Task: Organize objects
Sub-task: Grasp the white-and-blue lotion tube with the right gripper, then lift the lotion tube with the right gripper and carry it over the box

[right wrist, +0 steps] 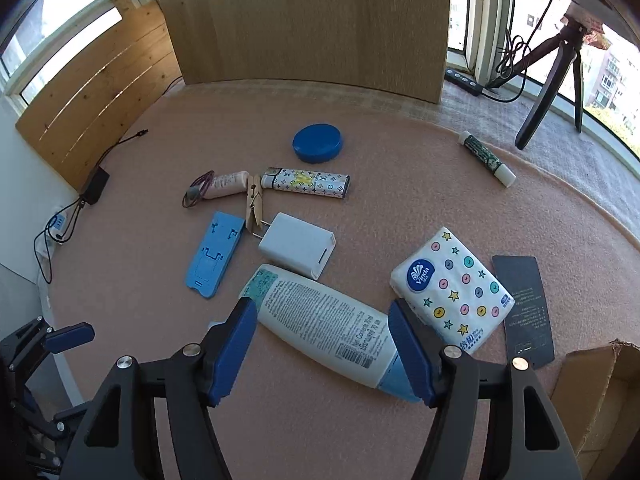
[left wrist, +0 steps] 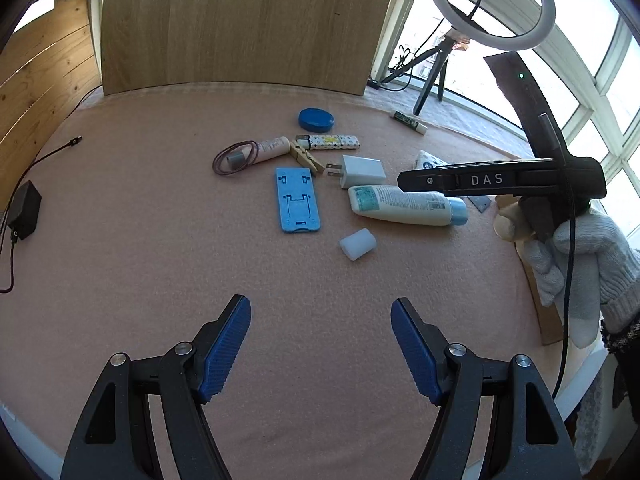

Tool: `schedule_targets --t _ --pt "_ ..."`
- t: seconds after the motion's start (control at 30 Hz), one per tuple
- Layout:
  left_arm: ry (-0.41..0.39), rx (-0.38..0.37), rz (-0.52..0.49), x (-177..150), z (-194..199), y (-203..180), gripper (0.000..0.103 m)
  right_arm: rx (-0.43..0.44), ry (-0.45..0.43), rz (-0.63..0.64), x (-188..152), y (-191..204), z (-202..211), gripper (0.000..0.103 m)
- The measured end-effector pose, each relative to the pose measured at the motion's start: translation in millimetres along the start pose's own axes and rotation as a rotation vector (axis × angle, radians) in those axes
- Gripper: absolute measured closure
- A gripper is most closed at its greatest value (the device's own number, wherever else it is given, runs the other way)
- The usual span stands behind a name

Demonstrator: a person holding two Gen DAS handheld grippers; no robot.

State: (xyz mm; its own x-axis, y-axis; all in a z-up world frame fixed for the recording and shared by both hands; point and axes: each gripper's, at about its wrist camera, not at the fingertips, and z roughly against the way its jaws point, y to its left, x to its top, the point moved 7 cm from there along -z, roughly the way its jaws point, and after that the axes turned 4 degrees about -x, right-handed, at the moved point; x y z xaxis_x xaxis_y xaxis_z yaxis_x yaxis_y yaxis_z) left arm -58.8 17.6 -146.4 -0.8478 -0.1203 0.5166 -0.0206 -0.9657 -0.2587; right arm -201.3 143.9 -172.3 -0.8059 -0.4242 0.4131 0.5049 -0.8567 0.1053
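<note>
Loose objects lie on a pink mat (left wrist: 140, 240). A white lotion tube with a blue cap (right wrist: 328, 328) lies between the open fingers of my right gripper (right wrist: 322, 344), which hovers over it; the tube also shows in the left wrist view (left wrist: 404, 205). Next to it are a white charger (right wrist: 296, 244), a blue phone stand (right wrist: 214, 254), a tissue pack (right wrist: 452, 288), a patterned lighter (right wrist: 306, 182), a clothespin (right wrist: 254, 206) and a blue round lid (right wrist: 318, 142). My left gripper (left wrist: 320, 340) is open and empty above bare mat, near a small white cylinder (left wrist: 358, 243).
A cardboard box (right wrist: 592, 392) stands at the right edge, next to a dark card (right wrist: 524, 308). A glue stick (right wrist: 486, 158) lies far right. A wooden board (right wrist: 304, 20) stands at the back. A tripod (right wrist: 560, 76) with a ring light (left wrist: 490, 4) stands by the window. Cables and a black adapter (left wrist: 24, 210) lie left.
</note>
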Motion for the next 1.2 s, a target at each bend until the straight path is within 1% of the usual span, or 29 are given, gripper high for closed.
schedule_targets --t 0.07,0.17,0.27,0.3,0.47,0.53,0.57,0.6,0.73,0.8,0.9,1.07,1.2 --pt "-0.002 0.008 0.009 -1.4 3.0 5.4 0.027 -0.001 0.02 0.01 3.1 1.0 -11.2 0.039" --pt "-0.001 0.015 0.021 -4.3 4.7 11.7 0.027 0.03 0.047 0.022 5.0 4.8 -23.1 0.039" --pt "0.006 0.016 0.025 -7.1 5.1 14.4 0.027 0.006 0.076 0.065 2.8 6.8 -33.2 0.039" --pt "0.008 0.015 0.025 -7.6 4.7 14.4 0.027 0.012 0.089 0.063 1.3 5.8 -36.0 0.039" --pt "0.009 0.003 0.018 -7.1 3.5 10.3 0.027 0.064 0.137 0.004 -9.9 -0.8 -37.4 0.04" --pt "0.009 -0.002 0.011 -6.8 2.9 7.2 0.027 0.082 0.154 -0.025 -18.0 -3.9 -36.5 0.046" --pt "0.011 -0.006 0.009 -6.5 1.8 5.8 0.028 0.091 0.156 -0.041 -22.2 -6.1 -34.9 0.048" --pt "0.013 -0.01 0.006 -6.2 0.4 3.8 0.027 0.1 0.155 -0.059 -26.1 -8.4 -32.3 0.051" --pt "0.024 -0.03 -0.01 -5.5 -6.0 -6.0 0.028 0.15 0.164 -0.169 -44.3 -19.5 -22.9 0.061" --pt "0.032 -0.044 -0.021 -5.3 -10.2 -12.9 0.028 0.161 0.164 -0.215 -54.6 -22.1 -18.4 0.063" --pt "0.048 -0.066 -0.043 -5.3 -17.4 -24.9 0.028 0.162 0.156 -0.266 -71.0 -22.1 -11.7 0.064" --pt "0.087 -0.112 -0.079 -7.2 -32.5 -47.7 0.028 0.175 0.129 -0.315 -91.9 -17.3 -2.1 0.064" --pt "0.126 -0.156 -0.123 -8.1 -47.5 -69.3 0.028 0.126 0.073 -0.358 -98.0 -26.2 11.2 0.06"
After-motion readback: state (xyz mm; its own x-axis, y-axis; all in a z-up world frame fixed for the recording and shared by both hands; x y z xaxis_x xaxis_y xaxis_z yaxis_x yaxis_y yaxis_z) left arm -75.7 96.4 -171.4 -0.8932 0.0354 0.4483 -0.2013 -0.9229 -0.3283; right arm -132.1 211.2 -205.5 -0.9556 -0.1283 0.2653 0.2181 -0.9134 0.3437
